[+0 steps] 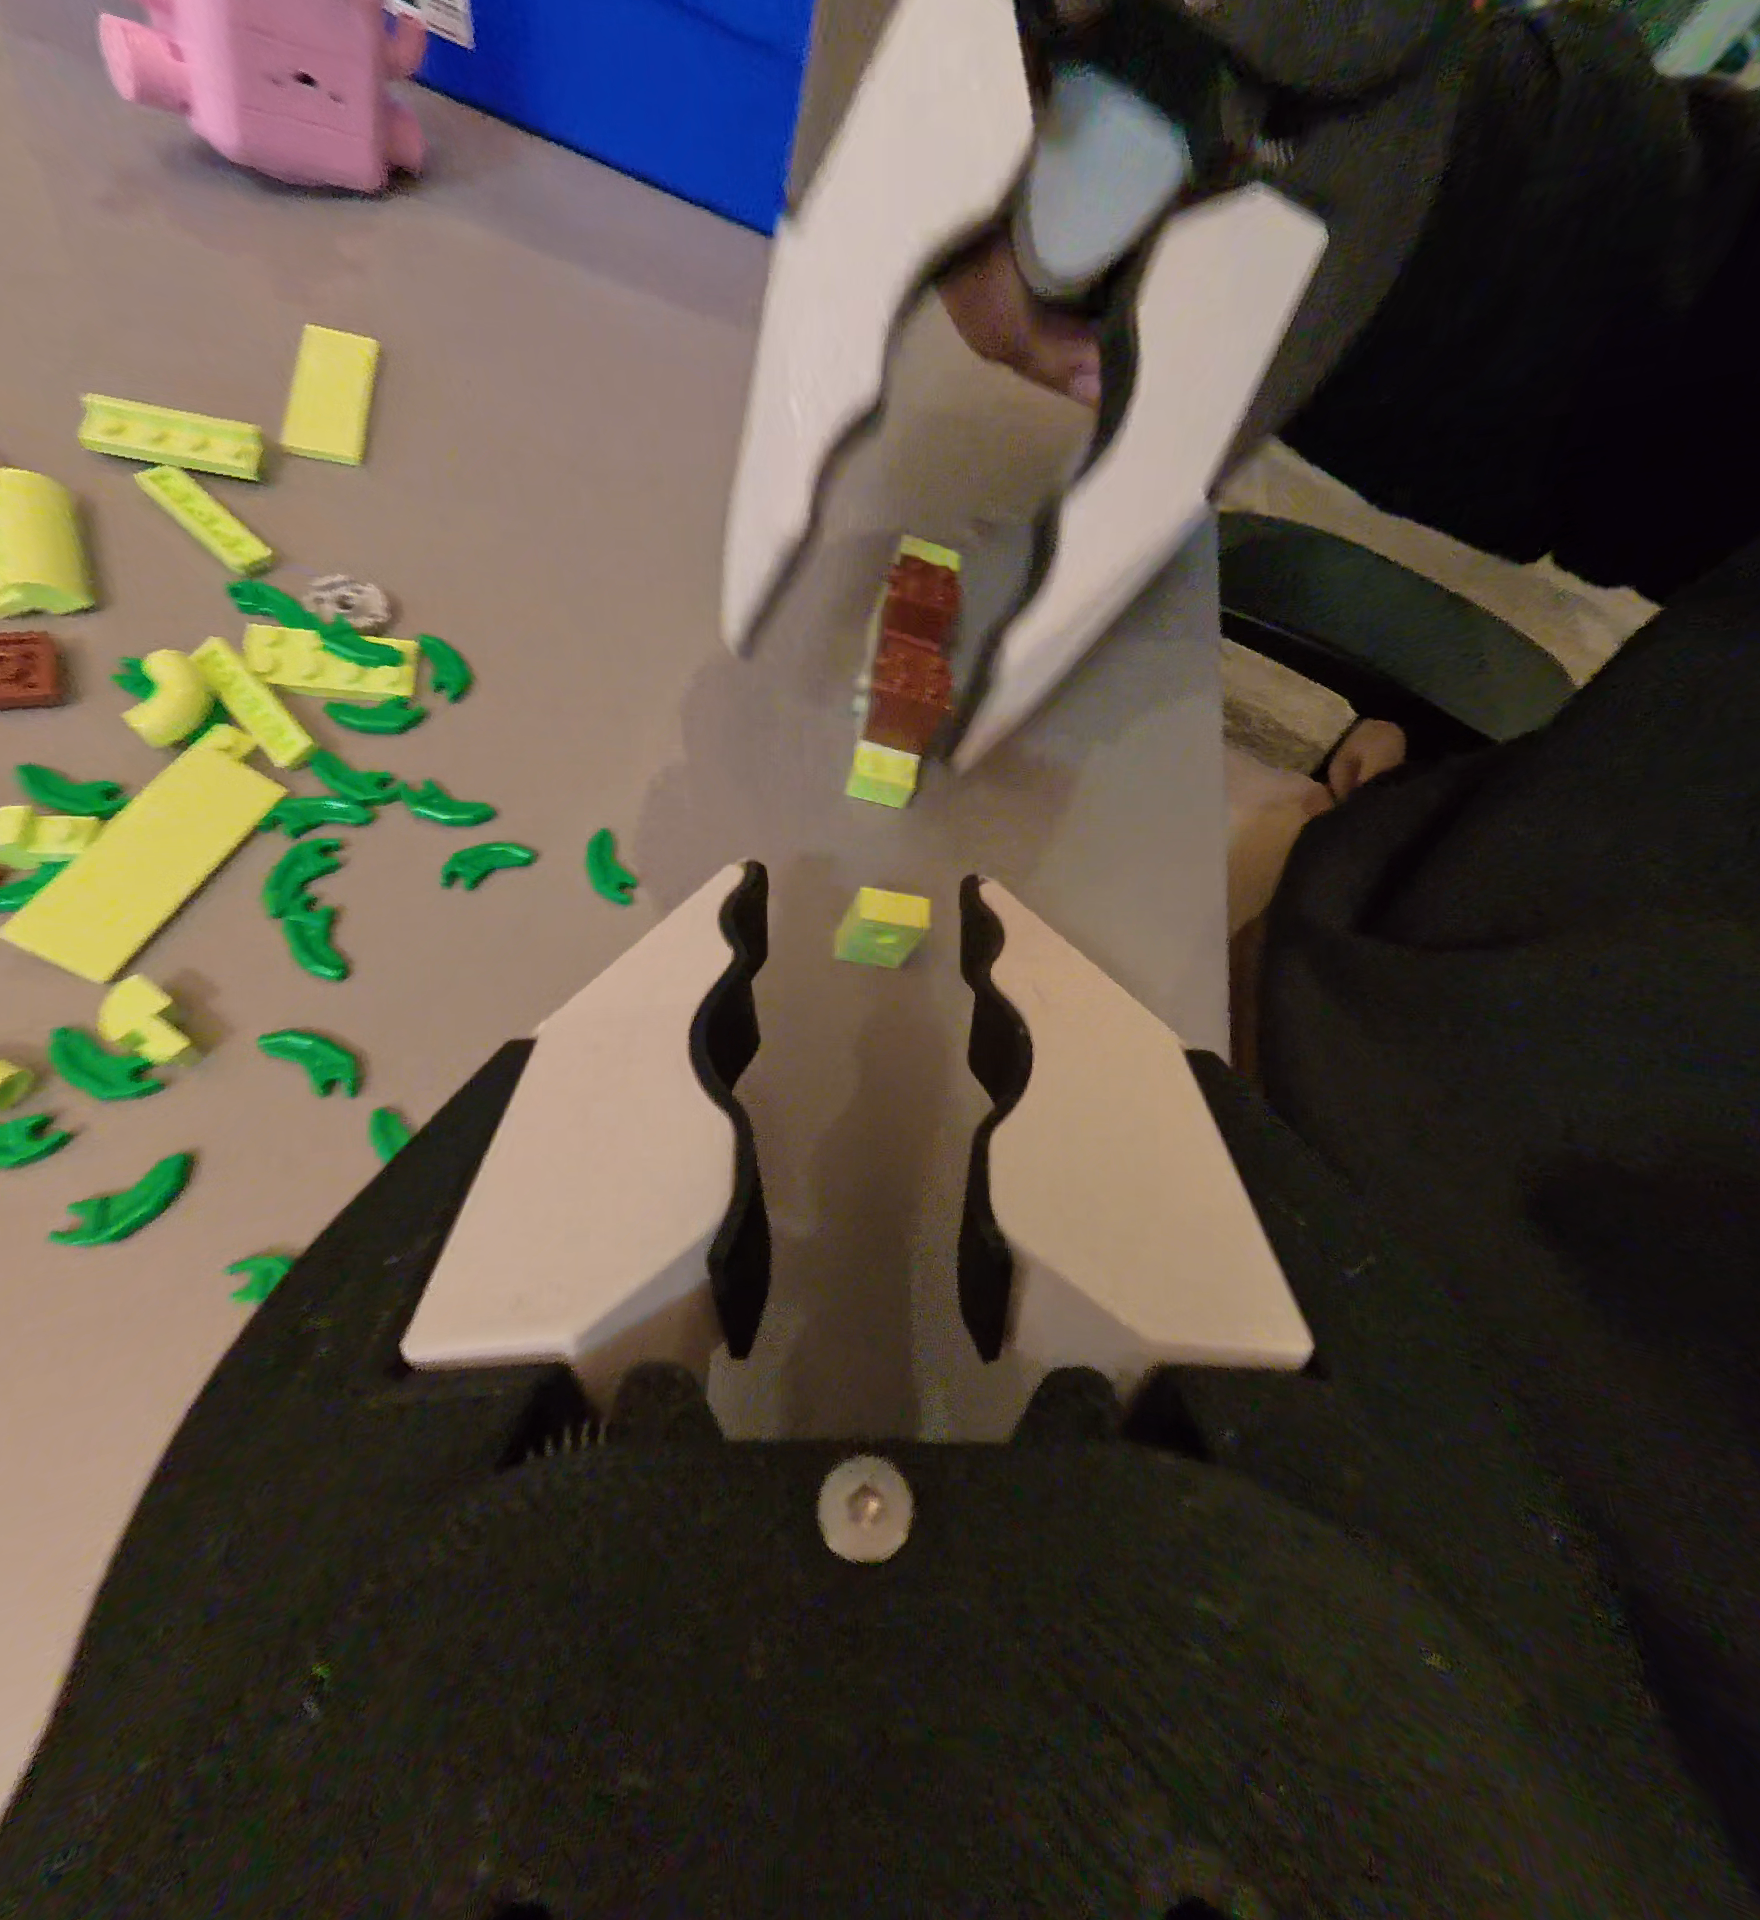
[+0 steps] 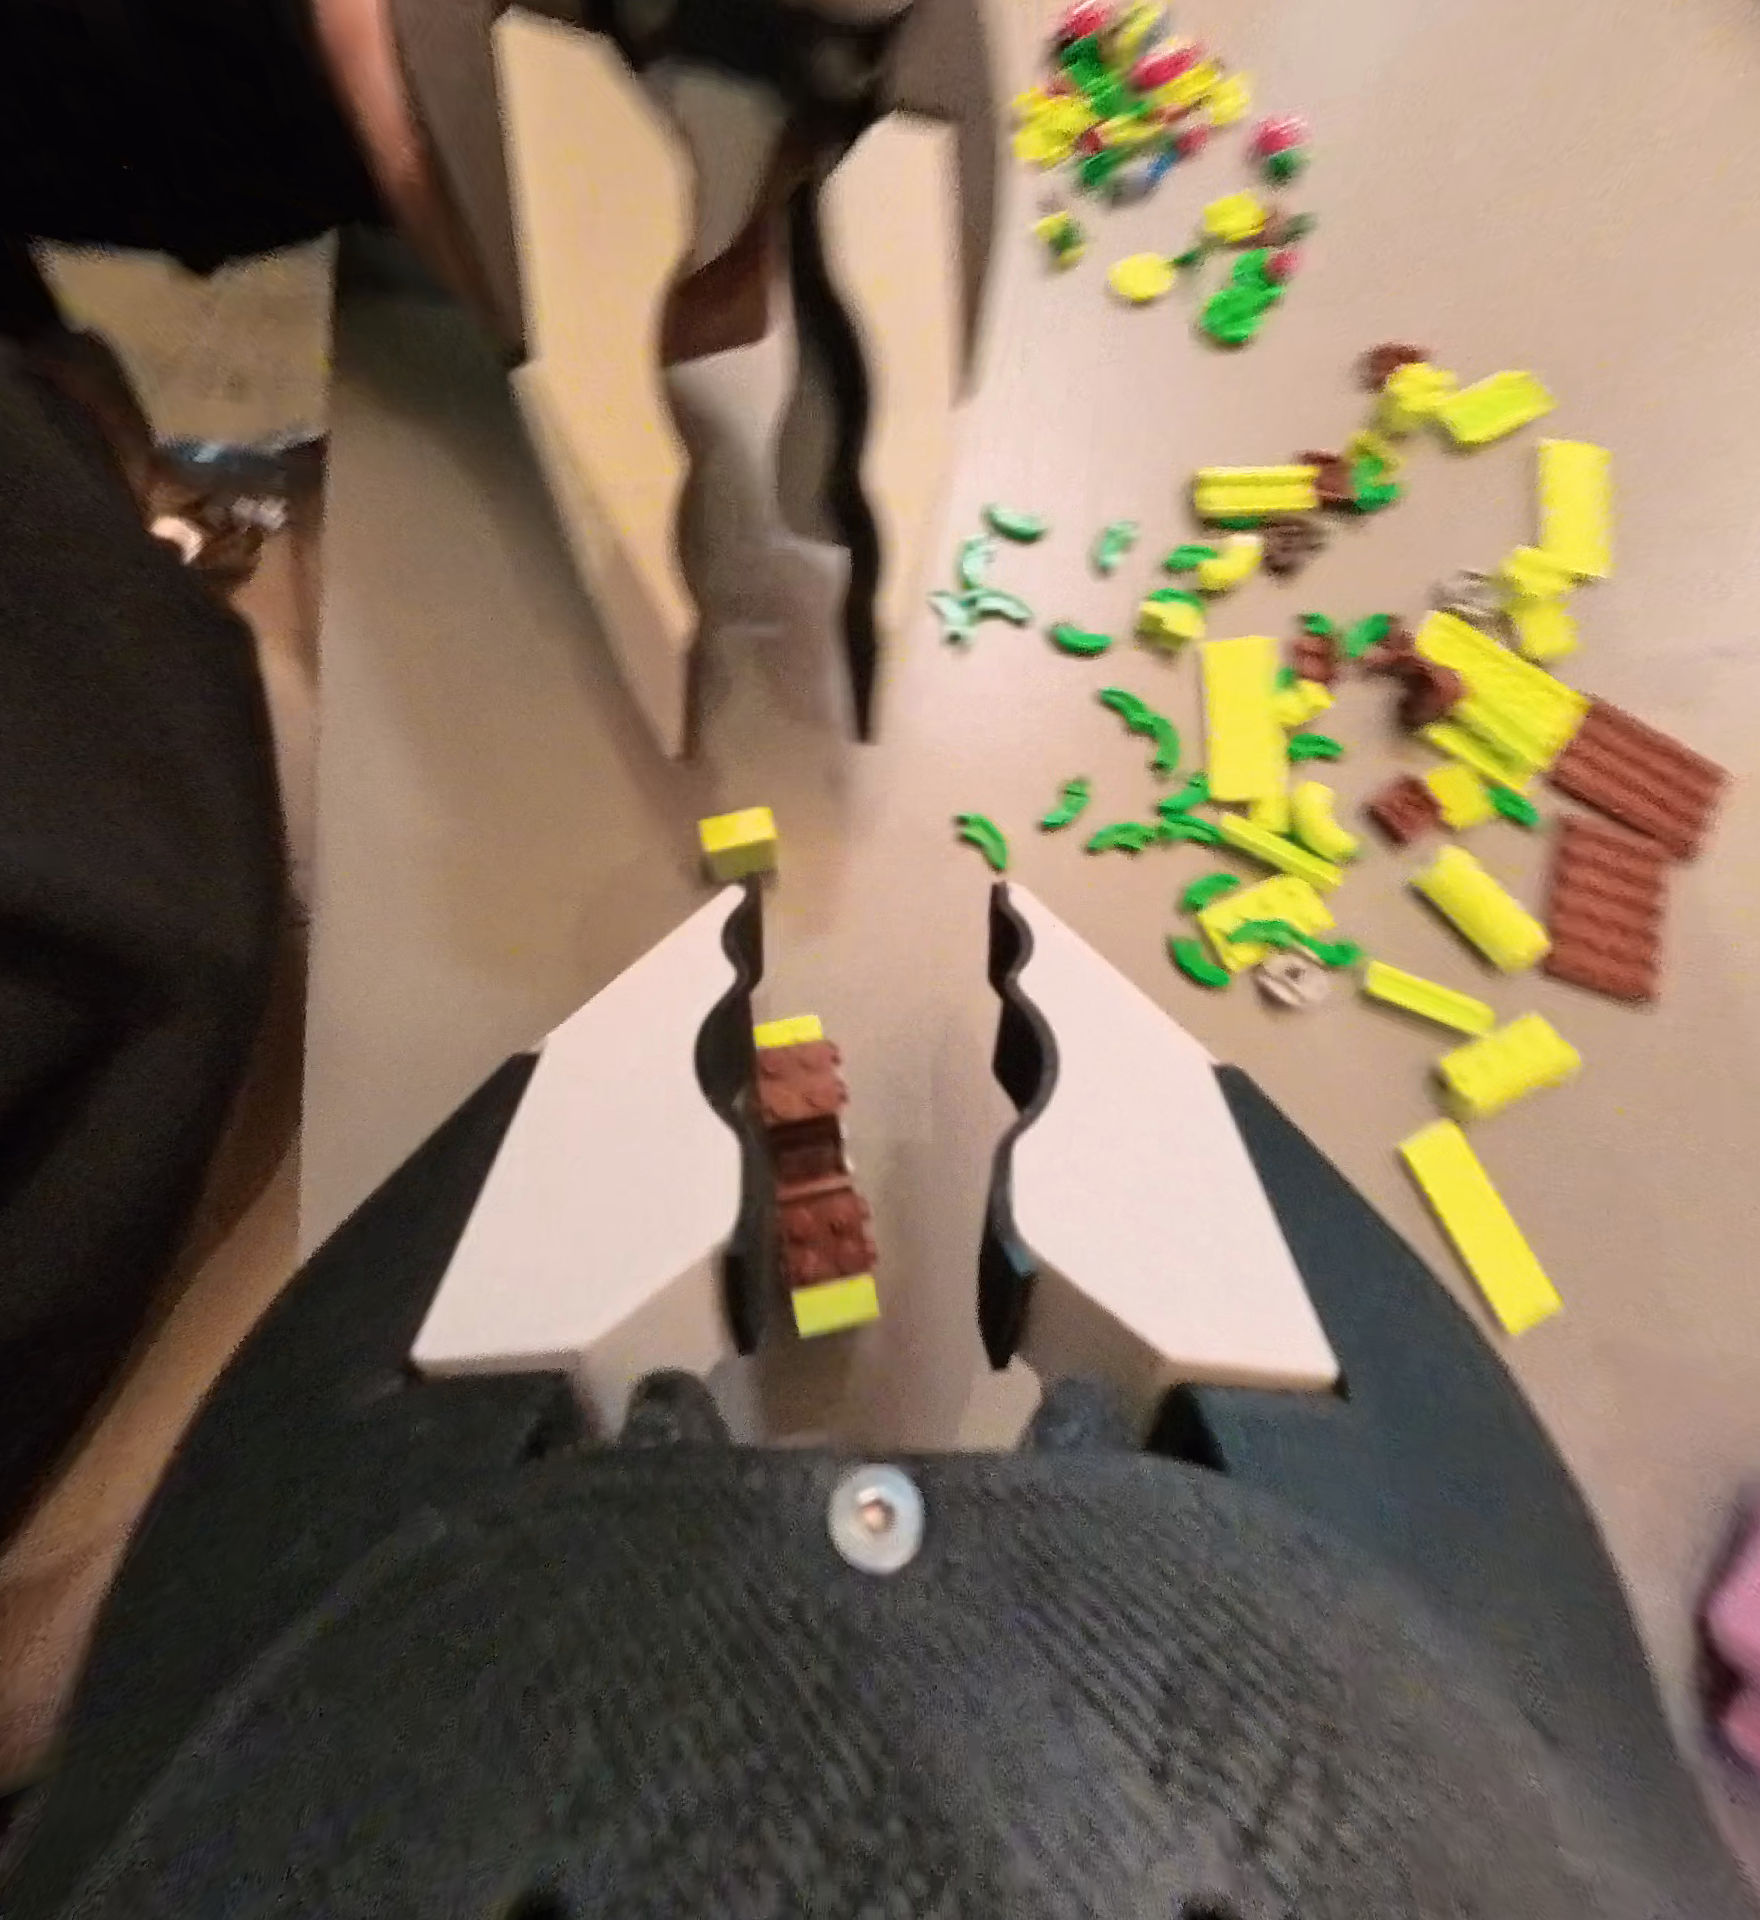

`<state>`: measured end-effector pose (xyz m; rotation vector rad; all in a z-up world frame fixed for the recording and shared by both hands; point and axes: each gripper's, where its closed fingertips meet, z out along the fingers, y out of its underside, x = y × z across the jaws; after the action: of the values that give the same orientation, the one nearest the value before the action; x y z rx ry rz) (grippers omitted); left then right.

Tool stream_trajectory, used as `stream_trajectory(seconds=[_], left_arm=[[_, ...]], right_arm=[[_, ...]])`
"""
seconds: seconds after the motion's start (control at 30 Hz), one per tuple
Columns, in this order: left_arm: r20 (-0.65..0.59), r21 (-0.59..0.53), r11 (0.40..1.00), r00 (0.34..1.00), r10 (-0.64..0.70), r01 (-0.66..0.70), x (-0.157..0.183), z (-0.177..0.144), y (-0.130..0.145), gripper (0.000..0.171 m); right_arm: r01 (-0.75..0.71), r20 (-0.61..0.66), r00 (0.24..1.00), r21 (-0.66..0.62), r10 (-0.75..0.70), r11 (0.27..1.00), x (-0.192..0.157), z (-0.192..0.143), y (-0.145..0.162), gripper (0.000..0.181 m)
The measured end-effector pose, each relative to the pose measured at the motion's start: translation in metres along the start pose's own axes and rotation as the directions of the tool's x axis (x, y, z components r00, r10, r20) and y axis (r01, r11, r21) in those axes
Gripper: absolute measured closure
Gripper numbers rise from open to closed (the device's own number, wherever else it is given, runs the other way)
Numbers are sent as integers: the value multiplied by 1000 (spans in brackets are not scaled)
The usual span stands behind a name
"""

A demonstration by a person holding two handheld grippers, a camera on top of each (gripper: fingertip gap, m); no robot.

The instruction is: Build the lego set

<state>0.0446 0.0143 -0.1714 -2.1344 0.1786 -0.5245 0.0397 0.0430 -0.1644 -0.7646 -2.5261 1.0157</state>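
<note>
A small brown assembly with lime ends (image 2: 814,1174) lies between my right gripper's (image 2: 874,894) open fingers, close against the left pad and apart from the right pad. In the left wrist view the same assembly (image 1: 912,665) sits on the grey table between the right gripper's (image 1: 855,701) spread fingers. A small lime brick (image 1: 881,925) lies on the table between the tips of my open, empty left gripper (image 1: 863,881). In the right wrist view this brick (image 2: 739,842) is just beyond my left fingertip, below the left gripper (image 2: 772,732).
Loose lime, brown and green pieces (image 1: 232,727) are scattered to the left, and show at the right in the right wrist view (image 2: 1375,727). A pink figure (image 1: 273,83) and a blue box (image 1: 627,94) stand at the back. The table edge (image 1: 1219,831) and a person's dark clothing (image 1: 1530,1039) are on the right. Across from one pair of fingers to the other is roughly 4 centimetres. The pink figure (image 1: 273,83) is about 25 centimetres from both grippers' fingertips.
</note>
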Motion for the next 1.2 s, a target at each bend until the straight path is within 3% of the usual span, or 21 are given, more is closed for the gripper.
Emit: stream_trajectory(seconds=[0.13, 0.27, 0.37, 0.47, 0.67, 0.8, 0.93, 1.1, 1.2], left_arm=[[15, -78, 997, 1000, 26, -25, 5, 15, 8, 138], [60, -189, 980, 995, 79, -66, 3, 25, 21, 156], [61, -225, 971, 993, 99, -83, 5, 28, 25, 157], [84, -193, 974, 987, 134, -115, 3, 26, 16, 158], [37, 71, 989, 991, 130, -132, 12, 24, -28, 157], [-61, 67, 997, 998, 27, -23, 10, 38, -21, 157], [-116, 144, 989, 993, -8, 25, 11, 37, -35, 157], [-133, 58, 998, 991, -21, 29, 13, 46, -26, 157], [-132, 43, 999, 991, -3, 9, 12, 46, -24, 157]], right_arm=[[-115, -197, 969, 164, 147, 980, 26, -33, 13, 134], [-189, -255, 934, 243, 250, 951, 27, -50, 31, 134], [-200, -297, 915, 253, 273, 946, 27, -58, 41, 134], [-205, -334, 895, 282, 296, 937, 29, -61, 46, 137], [-257, -355, 857, 335, 374, 906, 35, -55, 63, 139], [-276, -353, 862, 273, 363, 921, 31, -50, 73, 139], [-289, -328, 875, 237, 357, 927, 25, -43, 75, 139], [-282, -267, 905, 206, 331, 937, 14, -36, 74, 134], [-285, -234, 906, 278, 352, 918, 13, -45, 67, 136]])
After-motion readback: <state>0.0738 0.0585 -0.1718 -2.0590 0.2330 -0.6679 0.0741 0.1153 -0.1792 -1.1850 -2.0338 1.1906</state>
